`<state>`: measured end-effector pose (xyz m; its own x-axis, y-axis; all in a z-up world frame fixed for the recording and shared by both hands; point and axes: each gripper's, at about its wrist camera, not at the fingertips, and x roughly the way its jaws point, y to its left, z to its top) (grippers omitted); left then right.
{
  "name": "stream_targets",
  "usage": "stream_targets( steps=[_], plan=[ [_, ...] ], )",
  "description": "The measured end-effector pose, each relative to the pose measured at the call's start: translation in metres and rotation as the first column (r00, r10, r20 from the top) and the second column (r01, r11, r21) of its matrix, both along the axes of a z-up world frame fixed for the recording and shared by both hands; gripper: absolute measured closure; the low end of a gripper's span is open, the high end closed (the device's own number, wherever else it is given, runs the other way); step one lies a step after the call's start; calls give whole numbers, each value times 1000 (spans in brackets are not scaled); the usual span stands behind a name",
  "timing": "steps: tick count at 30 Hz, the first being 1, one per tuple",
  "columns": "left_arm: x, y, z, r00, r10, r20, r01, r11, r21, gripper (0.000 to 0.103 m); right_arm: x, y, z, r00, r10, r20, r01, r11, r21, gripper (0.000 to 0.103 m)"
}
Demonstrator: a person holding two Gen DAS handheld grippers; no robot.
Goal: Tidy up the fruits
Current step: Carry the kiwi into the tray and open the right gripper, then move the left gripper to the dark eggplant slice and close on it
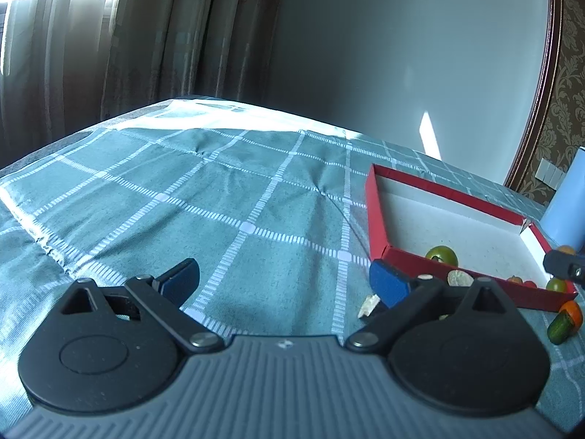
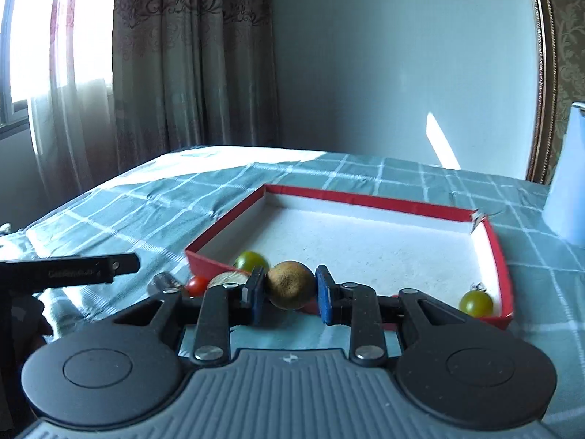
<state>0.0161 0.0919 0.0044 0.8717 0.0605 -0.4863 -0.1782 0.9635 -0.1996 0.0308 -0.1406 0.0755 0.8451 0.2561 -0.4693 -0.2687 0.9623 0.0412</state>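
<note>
My right gripper (image 2: 290,291) is shut on a round brown fruit (image 2: 290,284), held just above the near wall of a red box (image 2: 365,197) with a white floor. Inside the box lie a green tomato (image 2: 250,260) at the near left and another green tomato (image 2: 476,303) at the near right. A red cherry tomato (image 2: 197,285) and a pale cut fruit (image 2: 228,278) lie by the box's near left corner. My left gripper (image 1: 285,281) is open and empty over the cloth, left of the box (image 1: 376,216).
A green checked cloth (image 1: 219,197) covers the table. A pale blue container (image 1: 566,205) stands right of the box. An orange fruit (image 1: 572,311), a small green cucumber-like fruit (image 1: 559,325) and a pale scrap (image 1: 369,305) lie on the cloth near the box. Curtains hang behind.
</note>
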Motion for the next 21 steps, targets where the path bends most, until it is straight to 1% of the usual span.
stream_targets(
  steps=[2,4,7,9,13,17,19,21],
  plan=[
    [0,-1,0,1000,-8,0,8,1000,4,4,15,-20,0,998,-59,-4,59,998,-1,74],
    [1,-3,0,1000,-12,-2,12,1000,13,4,32,-38,-8,994,-107,-32,107,994,-4,74],
    [1,-4,0,1000,-15,-3,15,1000,20,4,49,-53,-23,988,-130,-80,133,991,22,74],
    [1,-4,0,1000,-15,-4,15,1000,21,4,55,-57,-32,986,-142,-92,145,989,28,74],
    [2,-5,-1,1000,-18,-8,18,999,27,4,59,-55,-46,982,-160,-100,163,986,18,74],
    [3,-6,-1,1000,-28,-14,28,999,33,4,58,-51,-51,980,-166,-109,165,986,-16,73],
    [3,-6,-1,1000,-27,-13,28,999,36,4,56,-51,-51,981,-175,-82,174,985,-17,73],
    [3,-6,-1,1000,-27,-14,27,999,36,3,51,-55,-47,982,-179,-63,180,984,2,73]
  ],
)
